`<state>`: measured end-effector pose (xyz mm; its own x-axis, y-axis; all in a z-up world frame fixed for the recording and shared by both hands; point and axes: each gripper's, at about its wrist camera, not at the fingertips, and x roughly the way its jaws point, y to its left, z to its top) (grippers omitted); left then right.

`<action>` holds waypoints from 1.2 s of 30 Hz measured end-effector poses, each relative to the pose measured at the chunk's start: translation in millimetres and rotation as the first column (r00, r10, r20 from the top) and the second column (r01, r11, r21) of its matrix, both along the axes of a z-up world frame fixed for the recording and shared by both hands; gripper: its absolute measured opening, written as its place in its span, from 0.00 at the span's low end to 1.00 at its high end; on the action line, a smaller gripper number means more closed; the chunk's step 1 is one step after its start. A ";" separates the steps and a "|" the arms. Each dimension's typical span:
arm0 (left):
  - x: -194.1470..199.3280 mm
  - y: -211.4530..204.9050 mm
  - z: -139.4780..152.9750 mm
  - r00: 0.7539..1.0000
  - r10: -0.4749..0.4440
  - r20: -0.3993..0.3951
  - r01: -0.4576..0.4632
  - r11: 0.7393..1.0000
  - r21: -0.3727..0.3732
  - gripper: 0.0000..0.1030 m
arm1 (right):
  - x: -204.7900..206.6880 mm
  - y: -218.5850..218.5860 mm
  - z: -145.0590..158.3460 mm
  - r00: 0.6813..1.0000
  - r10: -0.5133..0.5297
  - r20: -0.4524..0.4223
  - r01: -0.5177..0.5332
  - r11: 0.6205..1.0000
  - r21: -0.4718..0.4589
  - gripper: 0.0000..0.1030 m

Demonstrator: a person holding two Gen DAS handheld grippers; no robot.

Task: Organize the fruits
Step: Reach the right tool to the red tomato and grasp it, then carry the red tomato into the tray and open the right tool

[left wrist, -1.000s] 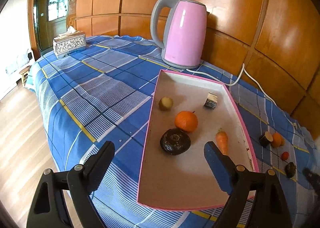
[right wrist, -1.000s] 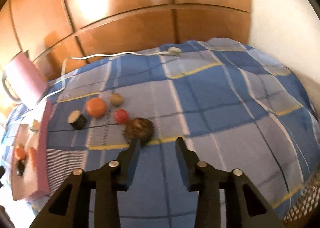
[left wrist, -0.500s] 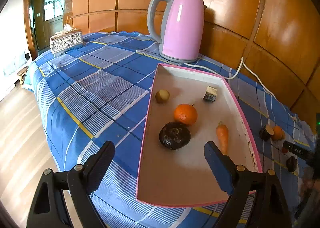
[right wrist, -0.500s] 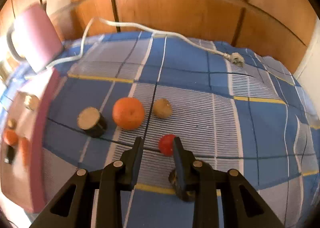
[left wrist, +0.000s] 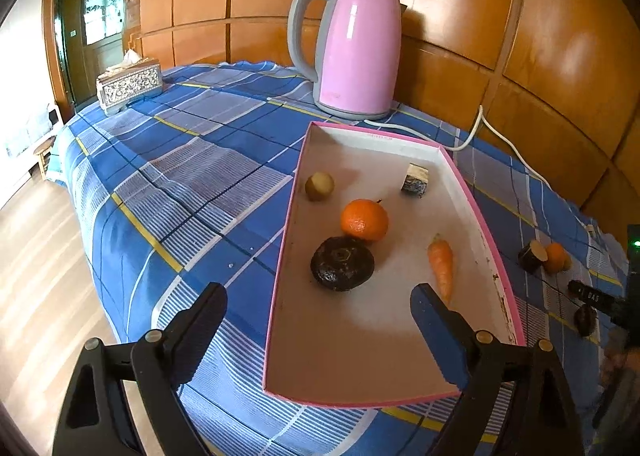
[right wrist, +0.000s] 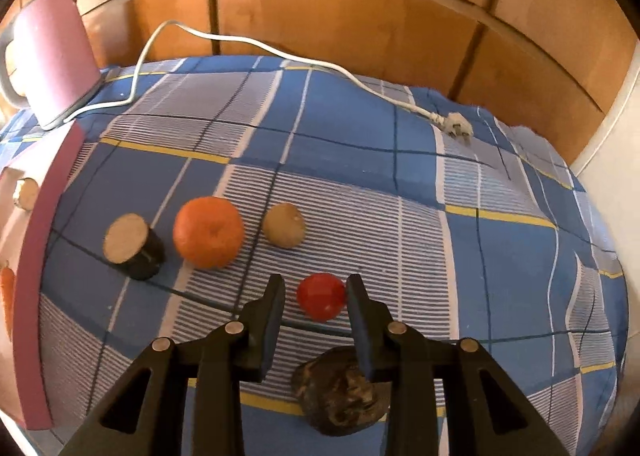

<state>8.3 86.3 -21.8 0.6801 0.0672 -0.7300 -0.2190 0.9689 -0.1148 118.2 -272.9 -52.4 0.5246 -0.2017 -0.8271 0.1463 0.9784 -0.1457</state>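
The right gripper (right wrist: pixel 316 288) hangs low over the blue plaid tablecloth (right wrist: pixel 360 160), its jaws parted a little and standing on either side of a small red fruit (right wrist: pixel 321 296). The right finger looks to be touching or just beside the fruit, with a gap showing at the left finger; the fruit rests on the cloth. Beneath the gripper's body lies a dark wrinkled fruit (right wrist: pixel 340 396), partly hidden. Farther from the camera, in a row on the cloth, sit a dark cut stub with a pale face (right wrist: pixel 130 246), a loose orange (right wrist: pixel 208 232) and a small tan fruit (right wrist: pixel 284 225).

The left gripper (left wrist: pixel 316 312) hovers with jaws spread wide and holding nothing, above the near end of the pink-rimmed tray (left wrist: pixel 286 256). In the tray lie a dark round fruit (left wrist: pixel 342 263), a tray orange (left wrist: pixel 364 219) touching or just behind it, a carrot (left wrist: pixel 441 266) near the right rim, a yellowish fruit (left wrist: pixel 319 186) near the left rim, and a dark block (left wrist: pixel 415 180) toward the far end. A pink kettle (left wrist: pixel 356 48) stands beyond the tray's far edge, its white cord (right wrist: pixel 280 52) trailing across the cloth. A tissue box (left wrist: pixel 129 85) sits at the far left corner of the surface.
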 end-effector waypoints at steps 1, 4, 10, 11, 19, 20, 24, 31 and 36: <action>-0.4 0.7 -0.3 1.000 0.004 -0.002 -0.004 1.000 -0.005 0.91 | -0.2 -1.5 -1.2 1.000 -0.002 -0.004 0.002 1.000 0.007 0.29; -1.8 2.1 -1.0 1.000 0.019 -0.005 -0.019 1.000 -0.008 0.91 | -4.3 -4.9 -4.1 1.000 -0.004 0.001 0.004 0.999 0.037 0.25; -4.7 4.6 -1.4 0.999 0.050 -0.002 -0.050 0.999 -0.003 0.93 | -17.0 1.6 9.3 0.998 0.003 0.065 -0.009 0.996 0.089 0.24; -5.1 5.6 -1.5 0.998 0.058 0.000 -0.058 0.998 -0.002 0.93 | -20.7 6.9 14.1 0.997 0.017 0.078 -0.024 0.995 0.102 0.24; -7.9 15.3 -2.9 0.996 0.091 0.002 -0.091 0.996 -0.013 0.93 | -49.9 84.4 37.5 0.946 0.294 0.134 -0.317 0.925 0.208 0.24; -8.3 16.8 -2.9 0.996 0.094 0.003 -0.094 0.995 -0.014 0.93 | -53.1 98.3 39.3 0.932 0.336 0.137 -0.360 0.908 0.216 0.24; -9.6 21.0 -2.5 0.995 0.103 0.008 -0.103 0.994 -0.022 0.95 | -56.3 139.6 41.0 0.885 0.447 0.130 -0.466 0.852 0.241 0.25; -8.8 26.2 -5.4 0.993 0.116 -0.002 -0.116 0.993 -0.032 0.95 | -54.2 183.0 33.0 0.849 0.521 0.089 -0.524 0.808 0.269 0.25; -8.9 26.1 -5.7 0.993 0.117 -0.003 -0.117 0.992 -0.035 0.95 | -57.9 194.9 29.2 0.843 0.531 0.080 -0.532 0.804 0.267 0.30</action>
<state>-0.6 112.4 -27.5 0.6680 0.1208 -0.7343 -0.3310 0.9320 -0.1478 60.2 -78.0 -23.2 0.4851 0.3384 -0.8063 -0.4081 0.9031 0.1334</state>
